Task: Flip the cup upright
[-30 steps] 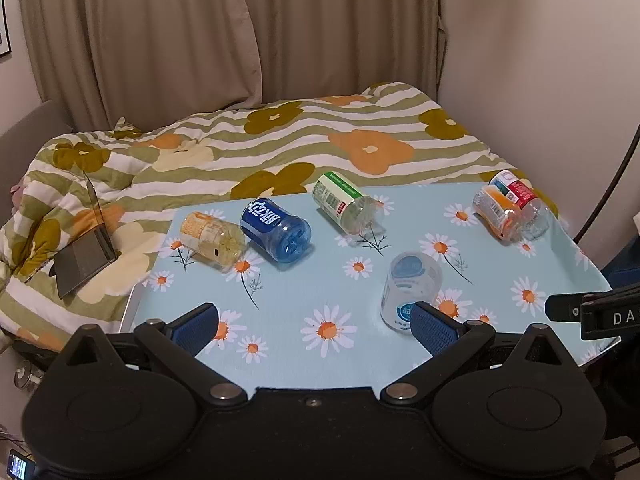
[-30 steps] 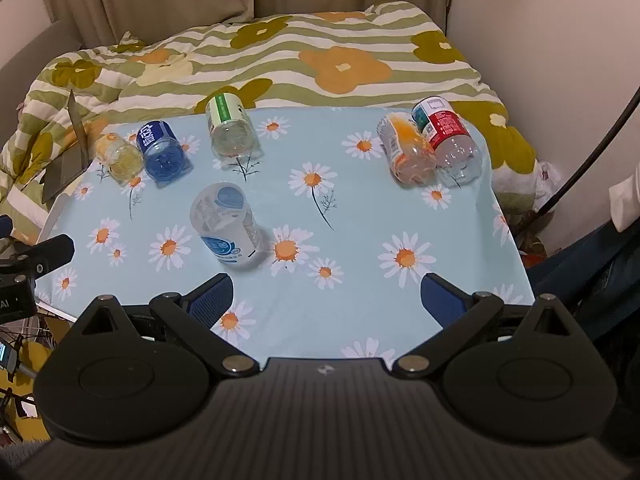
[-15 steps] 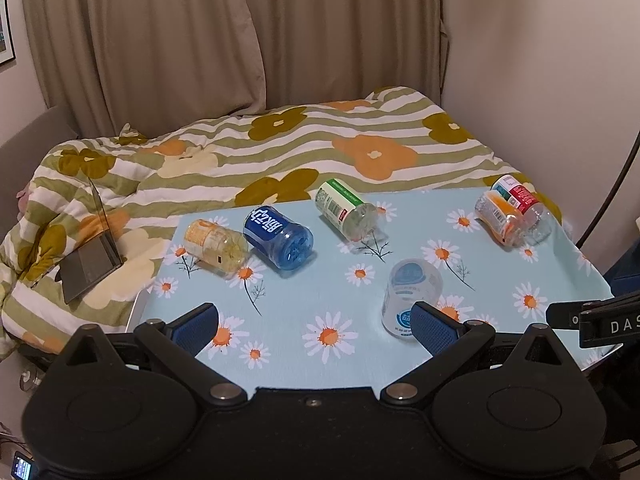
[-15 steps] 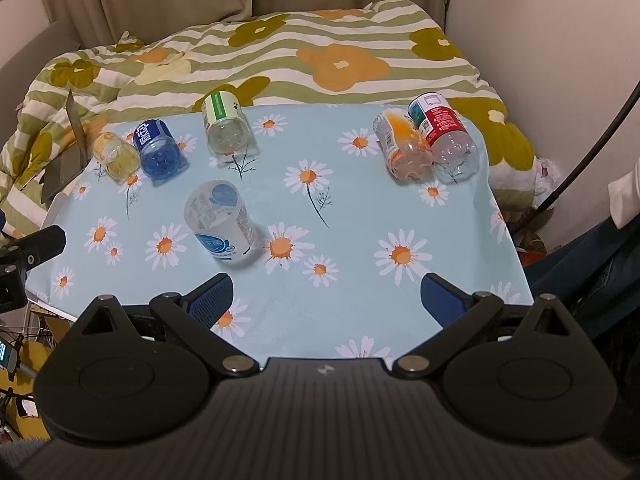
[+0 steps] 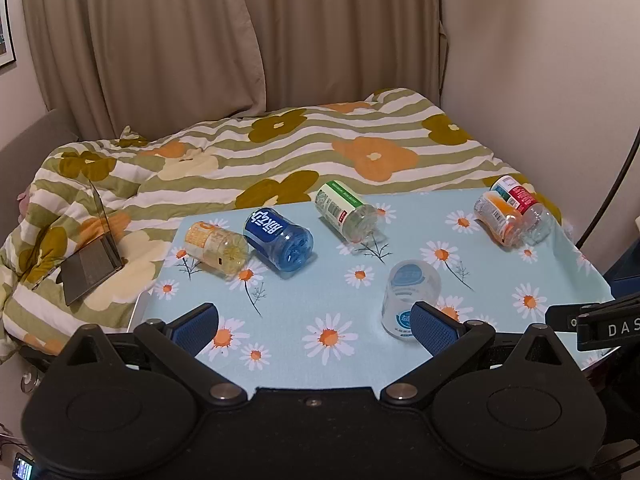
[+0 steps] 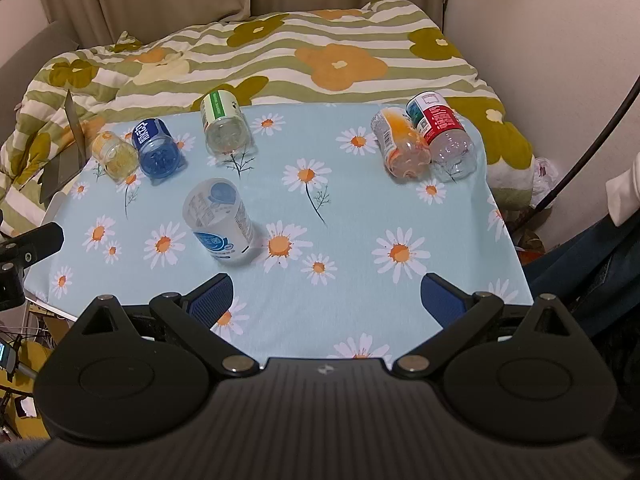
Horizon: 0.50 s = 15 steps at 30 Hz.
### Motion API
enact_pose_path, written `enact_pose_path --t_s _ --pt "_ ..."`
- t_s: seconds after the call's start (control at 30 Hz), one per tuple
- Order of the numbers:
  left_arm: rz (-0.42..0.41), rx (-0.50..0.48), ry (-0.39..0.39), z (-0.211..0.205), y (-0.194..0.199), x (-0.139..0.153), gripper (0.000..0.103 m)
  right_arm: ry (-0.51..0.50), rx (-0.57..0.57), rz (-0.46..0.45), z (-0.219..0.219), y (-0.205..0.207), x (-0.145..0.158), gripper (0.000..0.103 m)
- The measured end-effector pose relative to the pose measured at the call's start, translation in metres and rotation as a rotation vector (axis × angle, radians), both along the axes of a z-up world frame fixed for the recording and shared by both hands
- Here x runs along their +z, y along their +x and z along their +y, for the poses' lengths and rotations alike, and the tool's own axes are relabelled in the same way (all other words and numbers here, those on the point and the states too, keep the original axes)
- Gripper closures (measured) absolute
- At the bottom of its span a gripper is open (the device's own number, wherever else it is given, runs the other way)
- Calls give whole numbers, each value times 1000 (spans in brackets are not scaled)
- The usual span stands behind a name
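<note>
A counter (image 6: 400, 208) under a daisy cloth stands against a bed (image 6: 280, 48), with curtains (image 5: 240, 40) along the top of the frame. Six cups: five lie on their sides, and the sixth, the clear cup (image 6: 219, 222), stands mouth-down at centre left. Both the left claw (image 5: 314, 326) and right claw (image 6: 326, 300) are spread apart, empty. Labels are unreadable.

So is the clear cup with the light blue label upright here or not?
Standing, but apparently inverted: the clear cup rests on its wider end on the tablecloth, closed blue-printed end up. The five others lie sideways. Neither gripper touches it.
</note>
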<state>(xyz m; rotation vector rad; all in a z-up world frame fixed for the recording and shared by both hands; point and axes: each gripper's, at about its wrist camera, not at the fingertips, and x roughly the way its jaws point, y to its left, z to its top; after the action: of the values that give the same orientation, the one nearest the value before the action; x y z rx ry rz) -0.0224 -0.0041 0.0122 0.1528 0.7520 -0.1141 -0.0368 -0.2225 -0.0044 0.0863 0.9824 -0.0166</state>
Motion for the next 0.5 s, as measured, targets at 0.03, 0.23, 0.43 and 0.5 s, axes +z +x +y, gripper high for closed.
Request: enact_pose_path --t_s 0.03,0.23,0.43,0.5 --pt "1 1 -2 0 0 0 0 -1 1 1 -1 0 0 0" --pt "0 2 -1 1 -1 0 0 0 -1 0 1 0 0 0" --pt "-1 4 2 4 0 -1 0 -1 -1 0 2 0 0 0" --pt "-1 5 4 5 0 -1 0 0 -1 0 3 0 0 0"
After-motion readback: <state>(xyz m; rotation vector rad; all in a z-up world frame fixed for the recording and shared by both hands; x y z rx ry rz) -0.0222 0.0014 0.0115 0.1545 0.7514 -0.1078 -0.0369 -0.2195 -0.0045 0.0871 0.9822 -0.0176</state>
